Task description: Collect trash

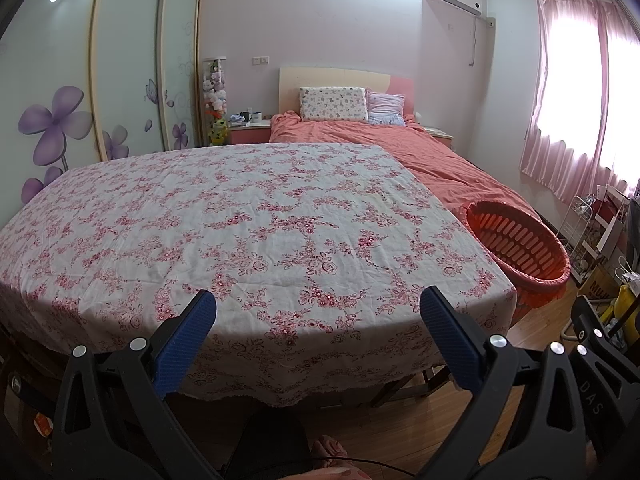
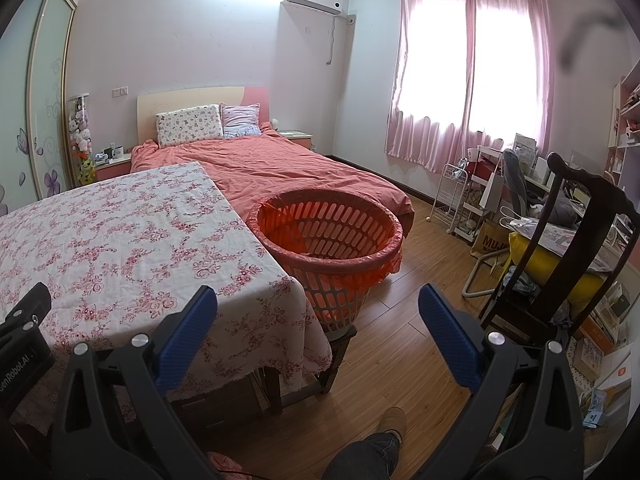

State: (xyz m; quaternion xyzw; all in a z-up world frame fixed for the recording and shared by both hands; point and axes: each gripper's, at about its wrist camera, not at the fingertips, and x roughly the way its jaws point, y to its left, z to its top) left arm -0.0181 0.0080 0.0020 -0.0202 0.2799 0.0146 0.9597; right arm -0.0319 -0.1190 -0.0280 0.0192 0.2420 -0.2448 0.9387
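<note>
- Bedroom: table (image 1: 248,216) under floral cloth, coral bed (image 2: 280,168) behind.
- Left gripper (image 1: 318,306): jaws spread wide, holding nothing, near table edge.
- Right gripper (image 2: 318,304): likewise wide, holding nothing.
- Basket (image 2: 328,236), red liner, just beside table's right corner.
- Legible: "MUJ" on brown bag (image 2: 490,240).

Pink-curtained bright window (image 2: 468,68), coral bed (image 2: 272,168), wooden floor (image 2: 400,340), floral wardrobe (image 1: 100,80).

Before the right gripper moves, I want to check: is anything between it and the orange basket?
Nothing visible blocks it. The right gripper, jaws open and holding nothing, faces the orange basket directly. The table corner lies just left of that path.
</note>
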